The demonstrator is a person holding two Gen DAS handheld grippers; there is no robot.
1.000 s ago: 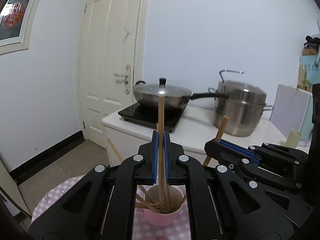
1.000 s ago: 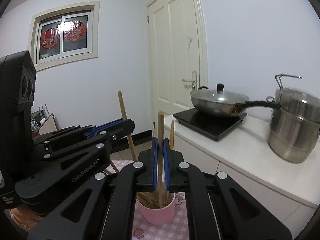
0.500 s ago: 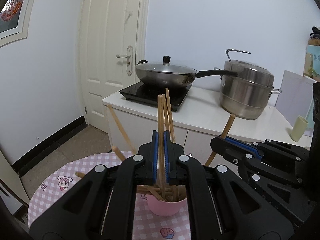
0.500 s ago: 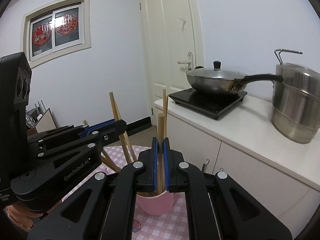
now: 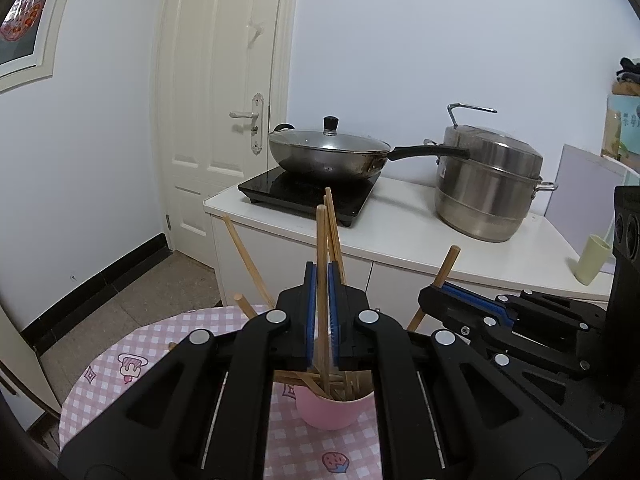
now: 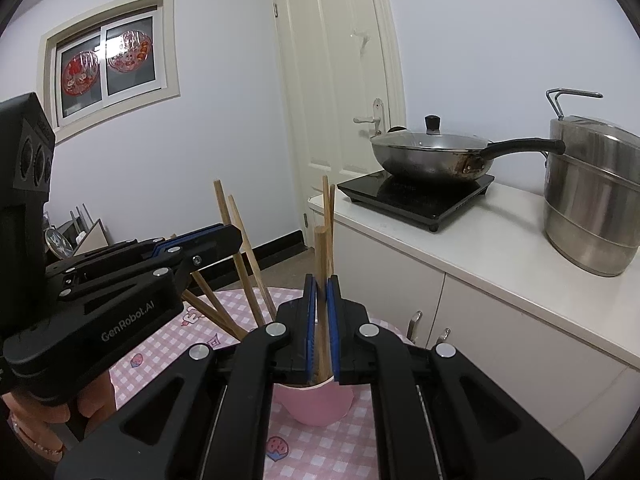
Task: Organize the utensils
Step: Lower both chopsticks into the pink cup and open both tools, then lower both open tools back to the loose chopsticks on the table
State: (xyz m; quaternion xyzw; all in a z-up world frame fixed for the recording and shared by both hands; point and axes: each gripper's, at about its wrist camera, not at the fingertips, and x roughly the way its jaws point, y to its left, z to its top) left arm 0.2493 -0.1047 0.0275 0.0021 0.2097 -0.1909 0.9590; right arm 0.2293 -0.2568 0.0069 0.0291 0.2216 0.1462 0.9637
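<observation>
A pink cup (image 5: 334,412) stands on a pink checked tablecloth (image 5: 120,364) and holds several wooden chopsticks. My left gripper (image 5: 322,276) is shut on one upright chopstick (image 5: 321,248) whose lower end is inside the cup. My right gripper (image 6: 321,284) is shut on another chopstick (image 6: 320,248), also reaching down into the cup (image 6: 316,404). The right gripper shows at the right of the left wrist view (image 5: 436,296); the left gripper shows at the left of the right wrist view (image 6: 224,240). Both hover just above the cup's rim.
Behind the table a white counter (image 5: 400,240) carries a black induction hob (image 5: 308,192) with a lidded wok (image 5: 328,152), a steel steamer pot (image 5: 488,184) and a pale green cup (image 5: 592,260). A white door (image 5: 216,100) is to the left.
Both grippers have lowered toward the cup, each carrying its chopstick down so the lower ends now sit inside the cup. The cup and tablecloth show larger and closer.
</observation>
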